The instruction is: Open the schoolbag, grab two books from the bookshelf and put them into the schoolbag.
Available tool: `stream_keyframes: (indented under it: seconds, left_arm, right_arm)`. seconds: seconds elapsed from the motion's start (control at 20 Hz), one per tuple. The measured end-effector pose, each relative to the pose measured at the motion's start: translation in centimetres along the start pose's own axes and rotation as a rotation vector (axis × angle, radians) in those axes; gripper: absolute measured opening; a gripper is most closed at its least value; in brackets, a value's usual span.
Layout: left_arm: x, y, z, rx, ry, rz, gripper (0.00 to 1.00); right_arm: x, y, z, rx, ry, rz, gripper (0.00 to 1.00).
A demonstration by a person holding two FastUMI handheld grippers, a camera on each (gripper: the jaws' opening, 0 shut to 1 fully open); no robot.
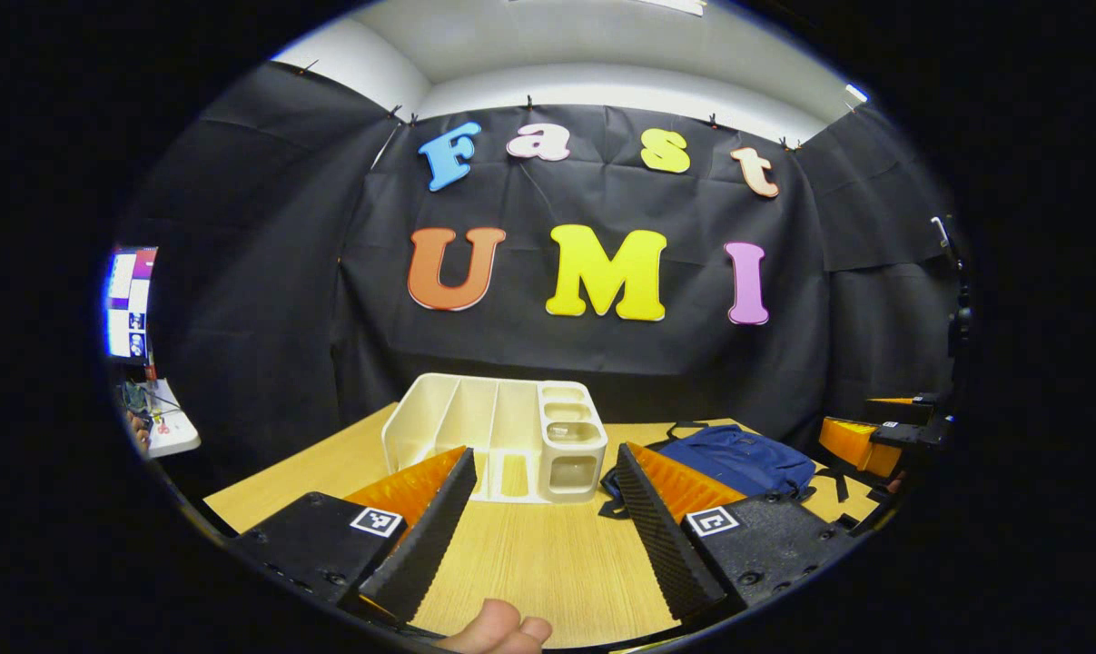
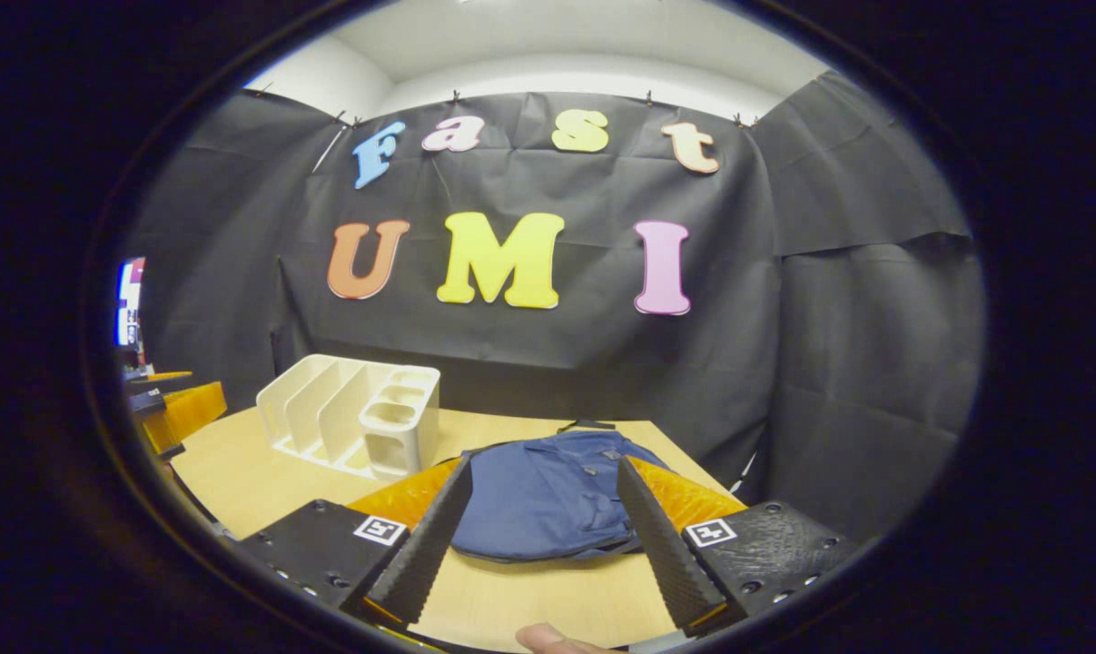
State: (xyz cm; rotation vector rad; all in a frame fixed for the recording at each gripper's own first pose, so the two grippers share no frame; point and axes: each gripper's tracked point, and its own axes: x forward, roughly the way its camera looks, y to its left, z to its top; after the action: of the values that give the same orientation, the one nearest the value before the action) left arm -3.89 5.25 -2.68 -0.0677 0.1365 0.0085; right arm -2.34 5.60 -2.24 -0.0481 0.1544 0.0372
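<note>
Right hand-held gripper [image 2: 540, 527], jaws wide apart and empty, faces the closed blue schoolbag [image 2: 548, 495] lying straight ahead on the counter [image 2: 529, 599], nearer it than the left one.

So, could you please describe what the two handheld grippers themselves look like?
The left gripper and right gripper match: two long wedge fingers with ridged inner faces and ribbed outer sides, on black blocks with screws, each bearing a square black-and-white marker. No cables or sleeves are visible.

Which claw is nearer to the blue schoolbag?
Right. The right claw faces the schoolbag directly, open. The left claw faces the white bookshelf, the bag lying off to its right.
</note>
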Motion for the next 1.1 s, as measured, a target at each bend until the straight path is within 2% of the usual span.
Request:
stream_keyframes:
  seconds: [0.05,0.15,0.25,0.4,0.65,0.75,0.8,0.95,1.05,1.1]
  left_arm:
    - [-0.2,0.3,0.0,0.011,-0.004,0.012,0.97]
    - [-0.1,0.8,-0.2,0.038,0.006,0.034,0.98]
    - [-0.4,1.0,0.1,0.04,-0.002,0.041,0.98]
    - [-0.4,-0.2,-0.5,0.039,0.007,0.01,0.97]
    - [0.2,-1.3,-1.7,0.025,0.045,-0.015,0.98]
    - [0.4,-1.1,-1.9,0.031,0.055,-0.007,0.98]
    - [0.3,-1.1,-2.1,0.031,0.059,-0.007,0.98]
    - [0.6,-1.2,-2.6,0.023,0.076,-0.007,0.98]
    - [0.7,-1.0,-2.8,0.024,0.082,-0.002,0.98]
    - [0.8,-0.9,-2.8,0.024,0.086,0.001,0.98]
  right_arm:
    - [-0.4,0.2,0.2,-0.011,-0.009,0.001,0.94]
    - [-1.2,0.8,0.2,-0.019,-0.025,0.012,0.98]
    - [-1.7,0.9,-0.1,-0.021,-0.03,0.022,0.98]
    - [-1.8,-0.4,-0.1,-0.022,-0.042,-0.008,0.95]
    - [-1.5,-0.8,-0.7,-0.019,-0.04,-0.018,0.98]
    - [-1.5,-0.9,-0.9,-0.011,-0.034,-0.018,0.95]
    - [-1.5,-0.9,-1.0,-0.005,-0.031,-0.017,0.98]
    - [-1.3,-1.1,-1.0,-0.002,-0.028,-0.021,0.96]
    - [-1.4,-1.1,-1.0,0.0,-0.032,-0.02,0.98]
    - [-1.4,-1.0,-1.0,-0.001,-0.031,-0.021,0.95]
